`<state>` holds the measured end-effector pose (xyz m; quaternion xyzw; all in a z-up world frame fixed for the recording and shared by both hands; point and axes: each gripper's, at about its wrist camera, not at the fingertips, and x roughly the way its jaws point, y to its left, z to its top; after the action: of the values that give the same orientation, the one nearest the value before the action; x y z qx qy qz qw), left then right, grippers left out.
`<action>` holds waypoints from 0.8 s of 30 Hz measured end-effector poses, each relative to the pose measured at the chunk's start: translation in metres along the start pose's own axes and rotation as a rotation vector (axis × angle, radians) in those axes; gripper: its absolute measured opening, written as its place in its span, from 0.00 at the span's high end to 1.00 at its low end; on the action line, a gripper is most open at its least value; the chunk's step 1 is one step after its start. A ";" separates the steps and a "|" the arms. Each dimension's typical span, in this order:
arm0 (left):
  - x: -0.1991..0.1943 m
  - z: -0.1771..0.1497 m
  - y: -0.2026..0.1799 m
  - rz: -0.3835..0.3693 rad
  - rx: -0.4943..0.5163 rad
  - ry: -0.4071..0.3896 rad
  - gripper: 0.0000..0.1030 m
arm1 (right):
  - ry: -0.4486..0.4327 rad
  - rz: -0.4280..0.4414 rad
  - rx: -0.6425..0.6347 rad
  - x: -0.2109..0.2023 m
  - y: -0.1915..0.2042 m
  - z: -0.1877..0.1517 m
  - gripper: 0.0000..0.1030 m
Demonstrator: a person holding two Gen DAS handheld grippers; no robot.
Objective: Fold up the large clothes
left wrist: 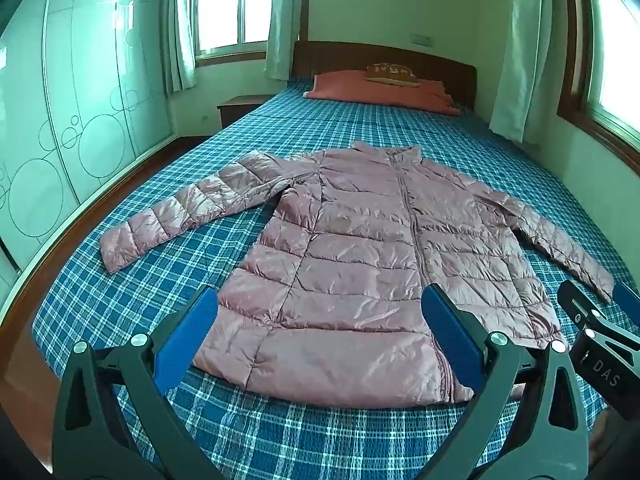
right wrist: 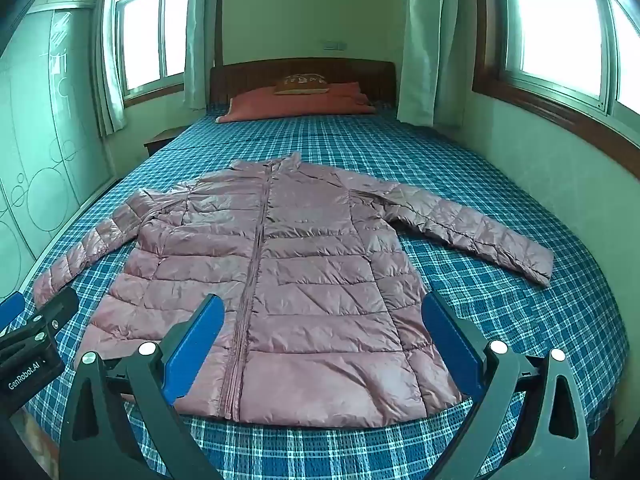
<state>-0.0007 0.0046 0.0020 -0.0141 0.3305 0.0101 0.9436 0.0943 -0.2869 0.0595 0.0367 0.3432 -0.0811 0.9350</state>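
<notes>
Here, both tongs (left wrist: 320,340) (right wrist: 322,340) spread wide, empty, above jacket (left wrist: 360,264) hem near bed (left wrist: 304,440) edge.

A home bedroom: bed (left wrist: 360,132), pillow (left wrist: 384,90), curtained windows (left wrist: 230,4), wardrobe (left wrist: 80,100).

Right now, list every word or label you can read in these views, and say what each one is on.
"GenRobot.AI": on the left tool's body, seen from the right wrist.
"DAS": on the right tool's body, cut off by the frame edge.
Lettering on the small cushion at the headboard: too blurred to read.
</notes>
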 end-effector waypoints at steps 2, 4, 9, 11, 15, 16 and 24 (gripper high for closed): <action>0.000 0.000 0.000 0.000 0.001 -0.002 0.02 | 0.000 -0.001 -0.001 0.000 0.002 -0.001 0.05; 0.000 0.000 0.000 0.000 0.002 -0.001 0.02 | 0.000 0.000 0.000 0.000 0.003 -0.001 0.05; 0.000 0.000 0.001 0.004 0.003 -0.001 0.02 | 0.001 0.002 -0.002 -0.001 0.002 0.000 0.05; 0.000 0.000 0.001 0.004 0.002 -0.001 0.02 | 0.002 0.001 -0.003 -0.001 0.005 0.000 0.05; 0.001 -0.001 0.000 0.006 0.002 0.000 0.02 | 0.002 0.001 -0.002 -0.002 0.003 0.000 0.05; 0.001 -0.001 0.000 0.006 0.003 -0.001 0.02 | 0.002 0.001 -0.002 -0.002 0.004 0.000 0.05; 0.001 -0.002 0.001 0.011 0.003 -0.006 0.02 | -0.001 0.004 -0.005 -0.002 0.009 -0.003 0.05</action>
<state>-0.0018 0.0058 -0.0003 -0.0109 0.3279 0.0149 0.9445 0.0923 -0.2772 0.0585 0.0352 0.3430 -0.0784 0.9354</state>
